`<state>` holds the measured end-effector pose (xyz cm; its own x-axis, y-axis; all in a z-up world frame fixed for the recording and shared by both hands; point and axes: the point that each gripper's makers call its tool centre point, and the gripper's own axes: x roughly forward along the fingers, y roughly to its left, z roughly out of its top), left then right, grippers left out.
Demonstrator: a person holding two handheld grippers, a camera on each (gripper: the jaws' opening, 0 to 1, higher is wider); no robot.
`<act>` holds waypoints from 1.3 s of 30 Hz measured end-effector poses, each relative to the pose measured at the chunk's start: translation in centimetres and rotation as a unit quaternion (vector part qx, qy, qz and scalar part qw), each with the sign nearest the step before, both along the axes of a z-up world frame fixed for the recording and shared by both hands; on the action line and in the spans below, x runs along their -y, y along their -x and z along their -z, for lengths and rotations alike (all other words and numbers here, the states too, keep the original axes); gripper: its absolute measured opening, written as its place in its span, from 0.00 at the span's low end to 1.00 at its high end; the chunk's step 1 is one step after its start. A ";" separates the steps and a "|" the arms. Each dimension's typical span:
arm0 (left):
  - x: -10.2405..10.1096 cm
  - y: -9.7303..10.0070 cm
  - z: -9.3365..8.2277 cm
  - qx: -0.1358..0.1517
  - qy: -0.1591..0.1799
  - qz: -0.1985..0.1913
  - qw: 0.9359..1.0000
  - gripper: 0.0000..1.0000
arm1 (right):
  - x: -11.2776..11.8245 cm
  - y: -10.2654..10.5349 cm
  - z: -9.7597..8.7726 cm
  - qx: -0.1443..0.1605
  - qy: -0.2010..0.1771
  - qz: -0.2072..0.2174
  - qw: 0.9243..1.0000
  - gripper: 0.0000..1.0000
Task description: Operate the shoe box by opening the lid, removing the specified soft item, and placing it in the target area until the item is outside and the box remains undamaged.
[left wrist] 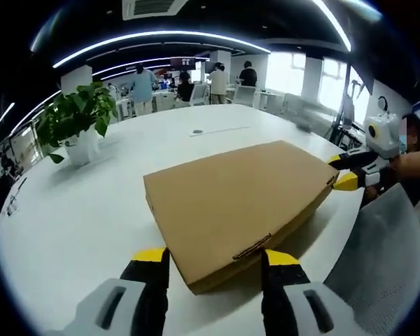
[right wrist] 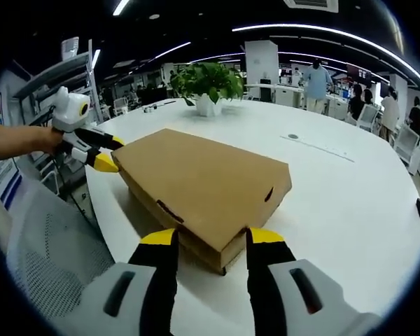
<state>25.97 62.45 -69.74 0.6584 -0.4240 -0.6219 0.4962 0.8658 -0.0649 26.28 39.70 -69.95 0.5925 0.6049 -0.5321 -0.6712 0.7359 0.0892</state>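
Both grippers flank closed shoe box (left wrist: 234,203) on white table (left wrist: 91,210).

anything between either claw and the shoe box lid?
Nothing visible. The left claw straddles one corner of the closed shoe box, the right claw straddles the opposite corner. The potted plant stands well clear on the white table.

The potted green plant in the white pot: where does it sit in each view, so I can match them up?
Left gripper view: the potted green plant in the white pot stands at left on the white table, beyond the closed brown cardboard shoe box.
Right gripper view: it stands top centre, behind the box.
Shared landmark: the box.
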 end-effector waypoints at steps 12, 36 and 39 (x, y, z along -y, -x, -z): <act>0.2 0.3 -0.3 0.003 0.007 -0.006 1.000 0.53 | 0.0 0.0 -0.4 -0.006 -0.006 0.008 1.000 0.37; 0.8 0.3 -3.2 0.018 0.025 -0.003 1.000 0.60 | -0.2 -0.2 -3.3 0.008 -0.026 0.010 1.000 0.42; 0.9 0.2 -3.5 0.020 0.025 0.001 0.999 0.61 | -0.3 -0.2 -3.6 0.010 -0.028 0.009 1.000 0.43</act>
